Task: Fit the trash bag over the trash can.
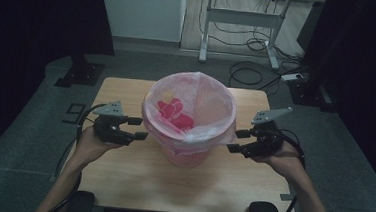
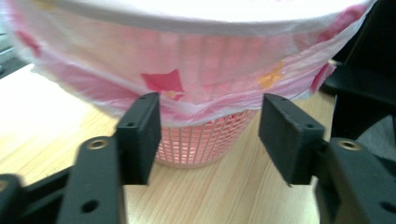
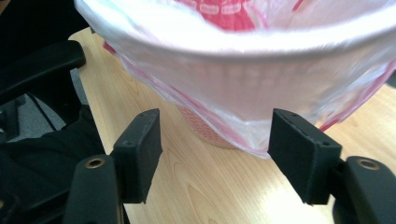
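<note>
Wooden tabletop (image 1: 135, 182) carries a pink lattice plastic wastebasket (image 1: 188, 157) lined with a thin pink-printed plastic bag (image 1: 209, 130) at its centre. Left gripper (image 1: 139, 128) and right gripper (image 1: 237, 141) flank it, jaws apart, holding nothing. Bag film looks light, soft, slippery — best pinched at the folded-over hem.

A basket (image 1: 187, 153) lined with a bag (image 1: 211, 100) stands on the table (image 1: 136, 175), between the left gripper (image 1: 138, 128) and the right gripper (image 1: 237, 141).

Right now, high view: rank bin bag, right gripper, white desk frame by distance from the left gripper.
From the left gripper:
1. bin bag, just beside it, table centre.
2. right gripper, across the basket.
3. white desk frame, far back on the floor.
</note>
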### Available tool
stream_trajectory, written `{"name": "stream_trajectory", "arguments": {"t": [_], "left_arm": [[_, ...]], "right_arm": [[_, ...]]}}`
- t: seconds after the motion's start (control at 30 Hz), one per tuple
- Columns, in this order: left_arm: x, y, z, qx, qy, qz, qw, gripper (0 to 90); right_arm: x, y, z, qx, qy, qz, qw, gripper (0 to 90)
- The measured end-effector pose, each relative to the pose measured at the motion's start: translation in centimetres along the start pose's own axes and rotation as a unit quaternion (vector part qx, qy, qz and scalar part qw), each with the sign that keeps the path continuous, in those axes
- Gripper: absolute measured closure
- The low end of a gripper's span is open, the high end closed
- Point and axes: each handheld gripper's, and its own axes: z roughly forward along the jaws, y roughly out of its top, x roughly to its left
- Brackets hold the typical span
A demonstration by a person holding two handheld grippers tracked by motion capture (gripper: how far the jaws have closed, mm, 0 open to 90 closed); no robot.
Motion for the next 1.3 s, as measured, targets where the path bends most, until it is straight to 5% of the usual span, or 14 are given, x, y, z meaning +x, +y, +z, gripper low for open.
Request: {"name": "stream_trajectory", "arguments": {"t": [0.27,0.4,0.6,0.87,1.3], "left_arm": [[0.5,-4.1,1.0,0.014,0.021,-0.031,0.9992,18.4],[0.8,-6.8,2.6,0.035,0.033,-0.038,0.9982,15.9],[1.2,-10.5,5.0,0.043,0.056,-0.048,0.9964,10.7],[1.6,-13.1,7.1,0.070,0.083,-0.055,0.9926,0.0],[2.6,-15.3,8.2,0.090,0.079,-0.065,0.9907,0.0]], "right_arm": [[0.2,2.7,-1.7,-0.012,-0.011,-0.011,0.9998,31.3],[-0.6,3.9,-1.2,-0.008,0.007,0.003,0.9999,36.3],[-0.9,6.6,0.2,-0.012,0.006,-0.012,0.9998,37.7],[-0.2,10.5,3.6,0.006,0.007,-0.036,0.9993,28.5],[3.1,15.2,11.4,0.041,0.037,-0.070,0.9960,15.7]]}}
